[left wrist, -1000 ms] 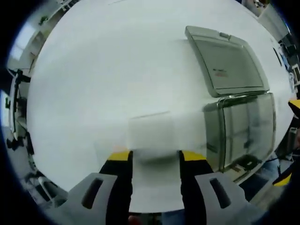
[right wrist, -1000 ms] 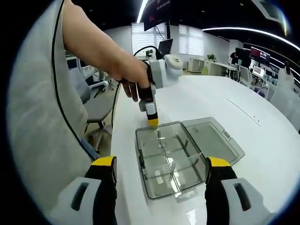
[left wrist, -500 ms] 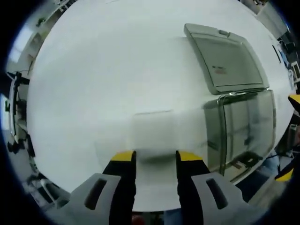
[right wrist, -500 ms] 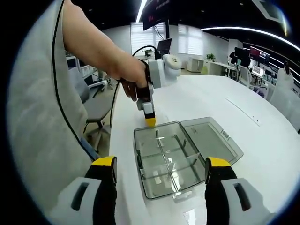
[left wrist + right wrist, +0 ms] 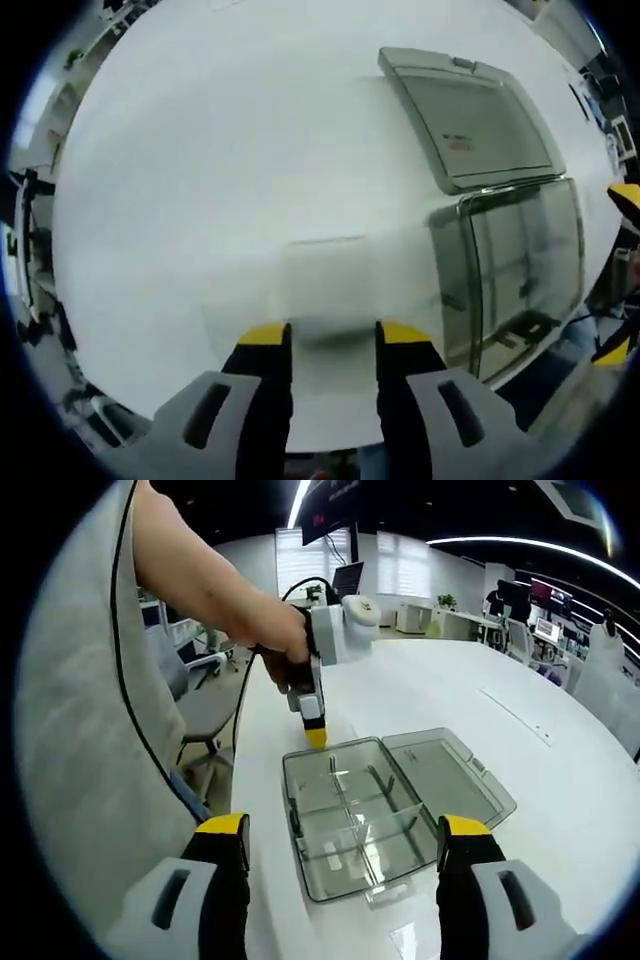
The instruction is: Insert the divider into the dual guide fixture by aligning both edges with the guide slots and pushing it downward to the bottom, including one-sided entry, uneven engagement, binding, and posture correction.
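Note:
A small translucent divider point(image 5: 326, 280) stands between the yellow tips of my left gripper point(image 5: 333, 335), which is shut on it just above the white table. To its right lies the clear grey fixture box point(image 5: 447, 290) with its lid point(image 5: 478, 120) folded open. In the right gripper view the same box point(image 5: 296, 820) holds several fitted partitions point(image 5: 345, 800), and its lid point(image 5: 450, 775) lies flat beside it. The left gripper point(image 5: 316, 736) hangs tip-down at the box's far rim, held by a hand. My right gripper point(image 5: 344, 826) is open and holds nothing, with the box beyond it.
The round white table point(image 5: 220, 150) stretches bare to the left of the box; its edge runs close under the left jaws. A person's arm point(image 5: 190, 570) and light clothing fill the left of the right gripper view. Office chairs point(image 5: 205, 695) and desks stand behind.
The left jaws have drawn closer together onto the divider. In the right gripper view the left gripper has shifted slightly left and up along the box's far rim.

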A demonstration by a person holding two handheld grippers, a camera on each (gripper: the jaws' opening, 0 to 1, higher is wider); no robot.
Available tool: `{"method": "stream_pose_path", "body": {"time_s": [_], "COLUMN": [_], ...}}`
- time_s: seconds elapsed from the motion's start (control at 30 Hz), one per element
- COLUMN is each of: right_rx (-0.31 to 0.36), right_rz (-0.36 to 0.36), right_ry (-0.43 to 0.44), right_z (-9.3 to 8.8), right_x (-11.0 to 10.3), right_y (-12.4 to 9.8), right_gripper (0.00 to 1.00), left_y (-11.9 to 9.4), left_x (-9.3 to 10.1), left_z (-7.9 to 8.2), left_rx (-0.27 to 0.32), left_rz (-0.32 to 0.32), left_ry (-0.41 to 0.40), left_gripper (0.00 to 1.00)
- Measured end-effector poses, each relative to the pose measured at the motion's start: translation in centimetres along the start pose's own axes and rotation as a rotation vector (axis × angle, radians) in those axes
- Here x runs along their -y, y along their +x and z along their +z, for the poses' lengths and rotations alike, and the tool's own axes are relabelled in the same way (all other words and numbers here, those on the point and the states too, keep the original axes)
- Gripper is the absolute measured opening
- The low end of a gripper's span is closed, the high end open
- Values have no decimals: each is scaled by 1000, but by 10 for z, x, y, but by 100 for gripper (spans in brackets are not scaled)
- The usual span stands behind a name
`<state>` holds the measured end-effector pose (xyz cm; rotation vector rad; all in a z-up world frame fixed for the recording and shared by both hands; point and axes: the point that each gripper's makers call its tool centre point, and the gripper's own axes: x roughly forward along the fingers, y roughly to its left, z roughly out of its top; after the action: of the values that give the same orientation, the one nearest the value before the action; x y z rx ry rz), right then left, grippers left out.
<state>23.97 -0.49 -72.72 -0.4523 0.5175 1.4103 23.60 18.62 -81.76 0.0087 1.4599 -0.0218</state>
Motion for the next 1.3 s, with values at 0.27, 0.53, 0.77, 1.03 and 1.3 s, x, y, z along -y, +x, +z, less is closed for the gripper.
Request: {"method": "stream_pose_path", "body": {"time_s": [0.27, 0.53, 0.77, 1.03, 1.3], "right_rx": [1, 5, 4, 8, 8], "right_rz": [-2, -7, -10, -8, 2], "right_ry": [3, 8, 9, 6, 8], "right_z": [-1, -2, -3, -1, 0], "right_x": [-1, 1, 1, 2, 0], "right_y": [-1, -3, -5, -6, -5], "right_gripper": [74, 74, 74, 74, 74], "left_y": [-1, -3, -5, -13, -18], "left_x": [-1, -2, -2, 0, 3], "left_z": [1, 1, -2, 0, -3], "left_rx": [14, 35, 57, 106, 137], "left_rz": [-21, -43, -78, -159, -225], "left_ry": [-4, -14, -39, -75, -88], "left_gripper": [27, 27, 26, 26, 26]}}
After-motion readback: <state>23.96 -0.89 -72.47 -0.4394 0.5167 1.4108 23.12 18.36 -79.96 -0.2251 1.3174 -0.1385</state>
